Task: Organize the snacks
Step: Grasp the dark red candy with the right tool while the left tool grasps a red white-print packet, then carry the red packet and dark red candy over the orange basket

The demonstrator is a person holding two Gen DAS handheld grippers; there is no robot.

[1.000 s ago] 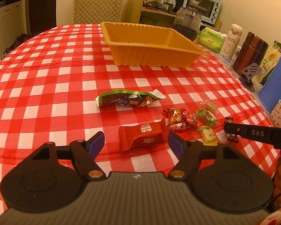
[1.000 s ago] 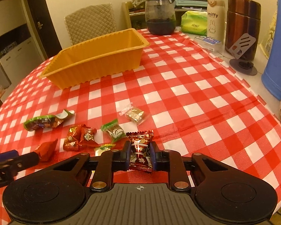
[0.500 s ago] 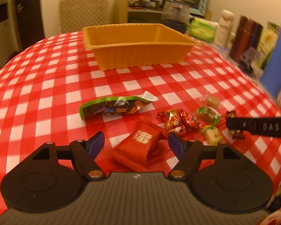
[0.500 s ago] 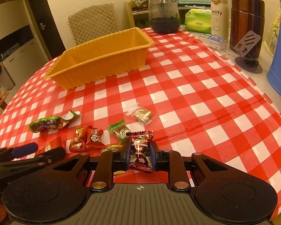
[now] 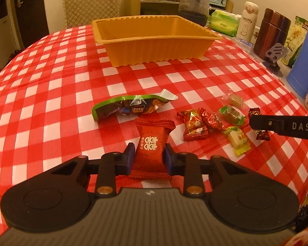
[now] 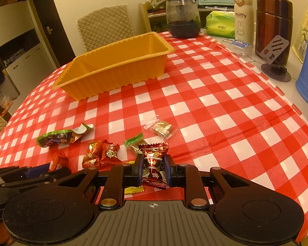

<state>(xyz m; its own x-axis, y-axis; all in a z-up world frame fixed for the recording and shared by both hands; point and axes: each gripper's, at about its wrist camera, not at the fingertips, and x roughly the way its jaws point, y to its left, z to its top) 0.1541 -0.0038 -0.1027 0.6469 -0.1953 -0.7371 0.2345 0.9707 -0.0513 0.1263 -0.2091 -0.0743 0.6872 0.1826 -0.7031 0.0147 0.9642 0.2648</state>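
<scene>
Our left tongs (image 5: 147, 155) are closed on the red snack packet (image 5: 151, 143), their blue pads pressing both of its sides just above the checked surface (image 5: 51, 102). Our right tongs (image 6: 153, 169) grip the dark red candy (image 6: 154, 160) the same way. Loose on the cloth beyond lie the green-edged wrapper (image 5: 131, 107), two red foil candies (image 5: 199, 122) touching each other, a green candy (image 5: 232, 114), a yellow candy (image 5: 237, 138) and a clear-wrapped sweet (image 6: 161, 128). The orange tray (image 5: 154, 49) stands well apart from them, farther back on the surface, with nothing visible inside it.
</scene>
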